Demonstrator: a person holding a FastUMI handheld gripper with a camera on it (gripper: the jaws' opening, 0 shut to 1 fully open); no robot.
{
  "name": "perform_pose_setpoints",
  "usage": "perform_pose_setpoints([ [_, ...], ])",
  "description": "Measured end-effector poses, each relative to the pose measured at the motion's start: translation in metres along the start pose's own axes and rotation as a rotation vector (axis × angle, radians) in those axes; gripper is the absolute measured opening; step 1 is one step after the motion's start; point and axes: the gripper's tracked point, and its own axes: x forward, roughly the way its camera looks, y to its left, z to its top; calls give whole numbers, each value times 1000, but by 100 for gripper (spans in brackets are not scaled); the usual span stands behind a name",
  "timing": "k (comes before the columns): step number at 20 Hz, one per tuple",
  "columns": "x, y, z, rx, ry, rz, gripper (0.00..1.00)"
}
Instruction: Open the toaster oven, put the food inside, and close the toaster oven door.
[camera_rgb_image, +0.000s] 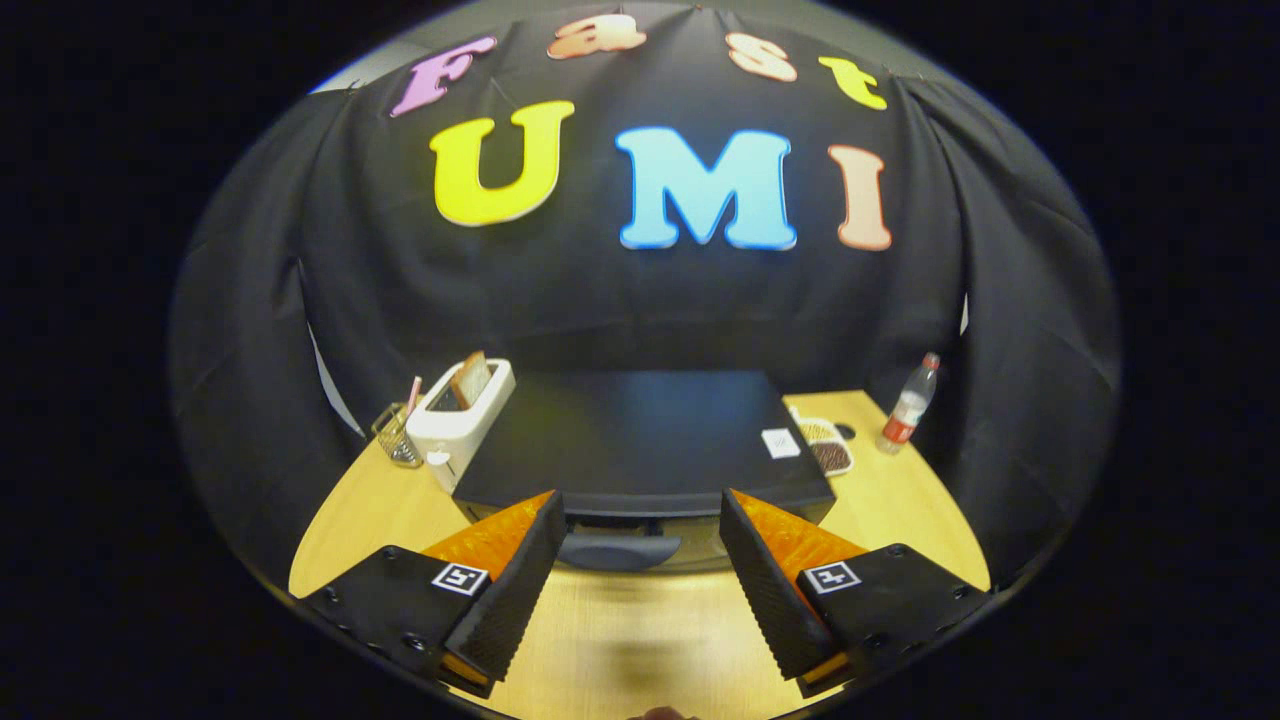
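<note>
The black toaster oven (640, 435) stands on the wooden table straight ahead, seen from above its flat top. Its door handle (617, 550), a dark curved bar, shows at the top of the front, between and just beyond my fingertips. My gripper (640, 520) is open, its fingers spread wide to either side of the handle with nothing held between them. Behind the oven's right corner lies a tray of food (828, 447) with brown and tan portions.
A white pop-up toaster (458, 420) with a slice of bread in it stands left of the oven, with a glass holding straws (398, 435) beside it. A plastic bottle (908, 405) stands at the far right. Bare wooden table (630, 640) lies under my fingers.
</note>
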Motion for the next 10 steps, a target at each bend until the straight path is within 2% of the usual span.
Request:
perform_pose_setpoints([
  [5, -53, -37, 48, -25, -197, -26, 98],
  [10, -100, -80, 62, -71, -317, -58, 98],
])
